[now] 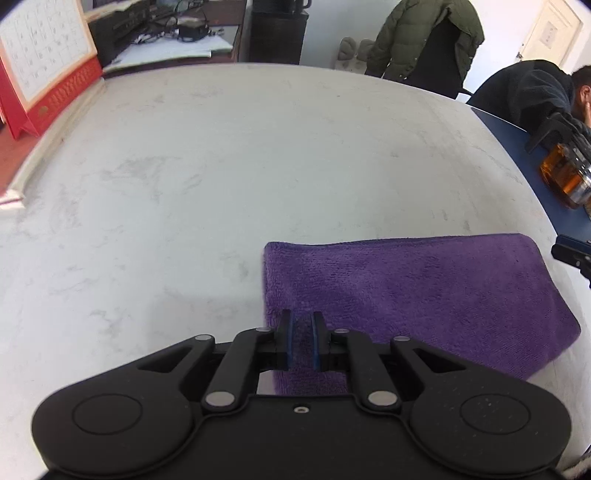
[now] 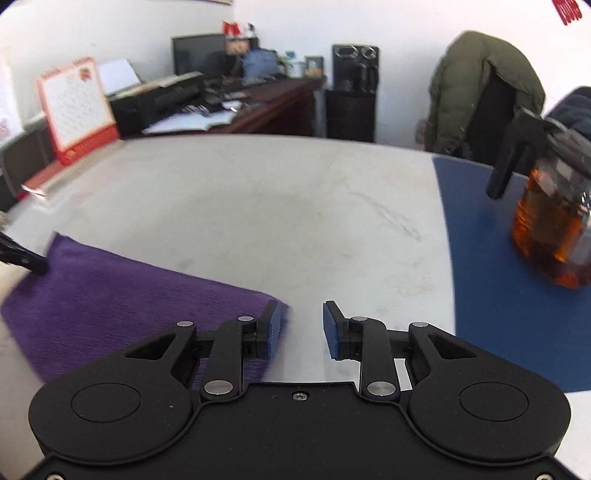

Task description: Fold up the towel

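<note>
Left gripper (image 1: 302, 341): we note its jaws nearly together, a narrow gap over the near-left edge of the purple towel (image 1: 417, 295); whether the pads pinch cloth we cannot tell. Right gripper (image 2: 301, 330): jaws apart, empty, over bare table (image 2: 258, 206) beside the folded towel's corner. Glass jug (image 2: 554, 229): amber liquid, on a blue mat (image 2: 491, 295).

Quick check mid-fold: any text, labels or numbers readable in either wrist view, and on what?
None readable.
Desk calendar: grid of numbers, too blurred to read.
Red sign on the wall: cut off and blurred, unreadable.
Purple towel: no label visible.
</note>
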Available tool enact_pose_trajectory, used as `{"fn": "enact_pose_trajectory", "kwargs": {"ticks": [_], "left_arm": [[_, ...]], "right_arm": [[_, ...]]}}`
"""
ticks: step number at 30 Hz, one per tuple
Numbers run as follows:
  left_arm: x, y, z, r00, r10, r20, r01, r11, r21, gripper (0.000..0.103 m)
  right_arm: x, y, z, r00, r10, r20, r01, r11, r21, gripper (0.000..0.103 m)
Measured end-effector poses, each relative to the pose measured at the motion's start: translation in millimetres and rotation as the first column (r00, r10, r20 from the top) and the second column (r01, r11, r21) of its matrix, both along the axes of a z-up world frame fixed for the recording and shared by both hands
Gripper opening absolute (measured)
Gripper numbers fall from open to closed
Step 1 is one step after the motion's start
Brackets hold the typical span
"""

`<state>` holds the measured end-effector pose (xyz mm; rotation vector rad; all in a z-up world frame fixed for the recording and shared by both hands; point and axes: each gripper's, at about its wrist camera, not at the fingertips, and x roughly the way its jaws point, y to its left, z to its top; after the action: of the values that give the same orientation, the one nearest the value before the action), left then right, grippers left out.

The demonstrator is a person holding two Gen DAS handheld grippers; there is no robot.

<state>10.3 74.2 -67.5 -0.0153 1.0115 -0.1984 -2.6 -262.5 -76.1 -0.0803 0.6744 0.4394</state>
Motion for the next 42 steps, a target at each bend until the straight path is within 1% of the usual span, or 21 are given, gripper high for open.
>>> {"fn": "enact_pose_trajectory", "kwargs": {"ticks": [2, 4, 5, 7, 8, 10, 11, 14, 18, 20, 21, 23, 26, 28, 30, 33, 35, 36, 38, 40, 42], "left_arm": [[-10.2, -6.7, 5.7, 0.999, -0.034, 0.011, 0.034, 0.999, -0.033, 0.017], [-20.8, -21.2, 3.3, 0.996, -0.092, -0.002, 0.092, 0.993, -0.076, 0.017], [-24.9, -28.8, 0.0, 0.993, -0.12, -0.008, 0.119, 0.989, -0.084, 0.017], [-31.3, -43.6, -10.5, 0.986, -0.163, -0.03, 0.161, 0.984, -0.082, 0.017], [-33.6, -48.4, -16.6, 0.983, -0.177, -0.047, 0.173, 0.982, -0.079, 0.017], [-41.7, -50.5, -25.2, 0.981, -0.189, -0.033, 0.186, 0.98, -0.063, 0.017], [-44.4, -46.8, -26.0, 0.983, -0.183, -0.021, 0.181, 0.981, -0.068, 0.017], [-46.6, -30.5, -26.0, 0.99, -0.14, -0.023, 0.138, 0.987, -0.082, 0.017], [-48.5, -5.8, -26.5, 0.997, -0.078, -0.023, 0.075, 0.991, -0.107, 0.016], [-49.1, 0.7, -23.5, 0.998, -0.056, -0.026, 0.053, 0.994, -0.096, 0.016], [-49.3, 2.9, -20.9, 0.999, -0.04, -0.027, 0.038, 0.997, -0.073, 0.016], [-50.1, 6.1, -13.5, 1.0, -0.002, -0.022, 0.002, 1.0, -0.02, 0.016], [-51.4, 11.0, 3.2, 1.0, 0.017, 0.022, -0.017, 1.0, -0.008, 0.016], [-47.7, 10.5, 15.9, 0.998, 0.009, 0.063, -0.007, 1.0, -0.022, 0.017], [-35.3, 2.5, 20.3, 0.995, -0.029, 0.09, 0.032, 0.999, -0.034, 0.018], [-14.4, -16.3, 6.8, 0.994, -0.084, 0.073, 0.085, 0.996, -0.008, 0.018], [1.3, -29.8, -9.7, 0.993, -0.109, 0.038, 0.109, 0.994, 0.02, 0.018], [6.8, -33.0, -19.4, 0.994, -0.104, 0.018, 0.103, 0.994, 0.035, 0.018], [9.8, -31.5, -25.0, 0.995, -0.095, 0.04, 0.094, 0.995, 0.032, 0.018], [17.1, -23.3, -26.2, 0.998, -0.059, 0.031, 0.059, 0.998, -0.002, 0.018], [26.3, -16.8, -26.9, 0.999, -0.034, 0.031, 0.035, 0.999, -0.012, 0.018]], "right_arm": [[-15.9, 28.0, 1.1, 0.994, 0.109, -0.002, -0.109, 0.994, 0.02, 0.026], [-31.3, 58.9, -0.4, 0.974, 0.225, -0.013, -0.224, 0.974, 0.031, 0.026], [-41.5, 79.7, -5.1, 0.954, 0.299, -0.019, -0.299, 0.954, 0.009, 0.026], [-51.5, 97.9, -10.7, 0.925, 0.378, -0.038, -0.379, 0.925, -0.021, 0.026], [-53.9, 100.9, -14.7, 0.921, 0.387, -0.052, -0.389, 0.921, -0.037, 0.026], [-52.9, 94.6, -17.7, 0.928, 0.363, -0.078, -0.367, 0.93, -0.038, 0.026], [-52.7, 84.7, -18.8, 0.94, 0.329, -0.088, -0.333, 0.942, -0.033, 0.026], [-57.6, 54.4, -19.9, 0.967, 0.239, -0.092, -0.243, 0.969, -0.041, 0.026], [-62.8, 14.1, -20.8, 0.99, 0.101, -0.096, -0.106, 0.993, -0.044, 0.027], [-61.5, 0.8, -21.7, 0.995, 0.04, -0.094, -0.047, 0.996, -0.073, 0.026], [-60.3, -3.8, -22.0, 0.995, 0.004, -0.101, -0.015, 0.994, -0.106, 0.027], [-57.6, -12.6, -20.6, 0.995, -0.041, -0.093, 0.03, 0.992, -0.119, 0.027], [-57.1, -17.2, -9.8, 0.996, -0.07, -0.054, 0.061, 0.987, -0.147, 0.027], [-53.7, -7.1, -1.6, 0.999, -0.033, -0.027, 0.029, 0.99, -0.14, 0.027], [-49.7, 7.0, 3.6, 1.0, 0.025, -0.007, -0.026, 0.992, -0.127, 0.027], [-37.1, 44.1, -3.9, 0.986, 0.166, -0.02, -0.168, 0.978, -0.125, 0.027], [-27.8, 62.3, -11.2, 0.975, 0.217, -0.044, -0.221, 0.966, -0.135, 0.027], [-22.0, 72.2, -16.2, 0.969, 0.239, -0.064, -0.246, 0.959, -0.141, 0.027], [-12.0, 79.4, -23.1, 0.964, 0.241, -0.116, -0.257, 0.954, -0.152, 0.028], [-5.1, 78.7, -24.1, 0.96, 0.25, -0.123, -0.266, 0.954, -0.136, 0.029], [3.9, 79.8, -24.6, 0.956, 0.264, -0.126, -0.279, 0.952, -0.129, 0.029]]}}
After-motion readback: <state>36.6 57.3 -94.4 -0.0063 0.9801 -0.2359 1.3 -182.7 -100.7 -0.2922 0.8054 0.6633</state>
